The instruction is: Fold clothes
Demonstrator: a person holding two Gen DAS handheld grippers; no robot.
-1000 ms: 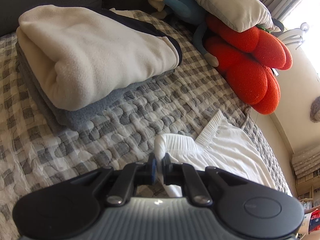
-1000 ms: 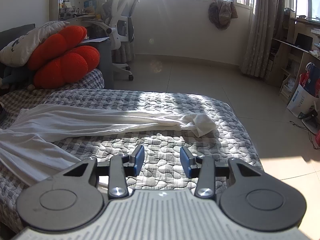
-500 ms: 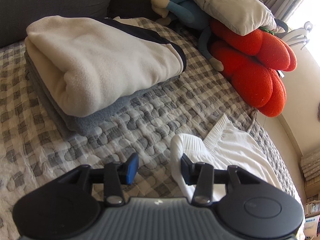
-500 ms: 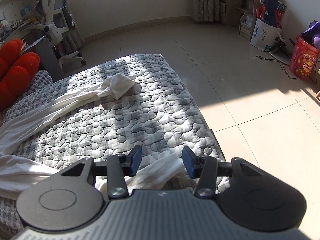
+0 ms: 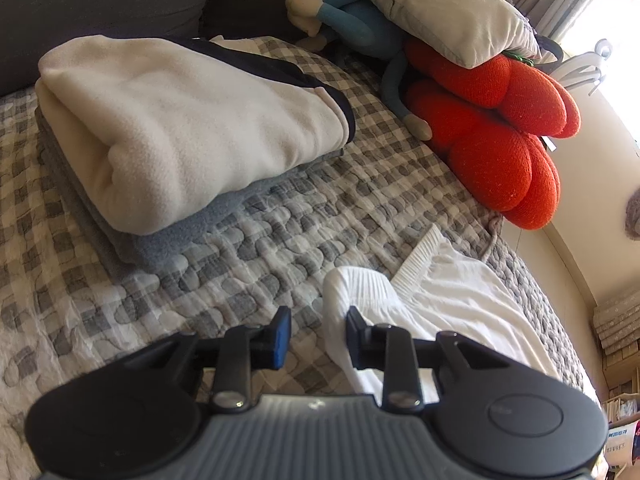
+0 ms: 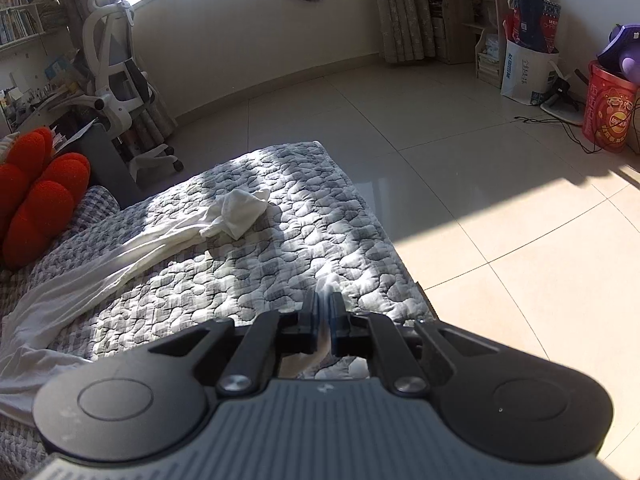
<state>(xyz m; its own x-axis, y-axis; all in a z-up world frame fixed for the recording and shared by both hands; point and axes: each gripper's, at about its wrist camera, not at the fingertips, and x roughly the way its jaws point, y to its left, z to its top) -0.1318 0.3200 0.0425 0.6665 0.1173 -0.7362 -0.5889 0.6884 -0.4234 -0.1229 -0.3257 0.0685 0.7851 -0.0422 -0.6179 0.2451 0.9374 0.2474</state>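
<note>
White trousers lie stretched across the quilted grey bed. Their ribbed waistband [image 5: 360, 284] bunches up in the left wrist view. My left gripper [image 5: 316, 334] has its jaws closing around that waistband: the cloth touches the right pad, and a gap remains at the left pad. In the right wrist view one trouser leg [image 6: 132, 256] runs to a crumpled cuff [image 6: 240, 212]. My right gripper [image 6: 324, 308] sits at the bed's near corner, its jaws closing tight on a tuft of the other white leg end [image 6: 326, 282].
A folded cream and grey blanket stack [image 5: 180, 128] lies at the back left of the bed. Red cushions [image 5: 500, 132], a blue soft toy [image 5: 352, 8] and a pillow [image 5: 440, 4] are piled beyond. The bed edge [image 6: 400, 264] drops to tiled floor; an office chair [image 6: 116, 72] stands farther off.
My left gripper let go of the waistband, opened wide, then narrowed again around it. My right gripper swung to the bed's corner and closed on the white leg end.
</note>
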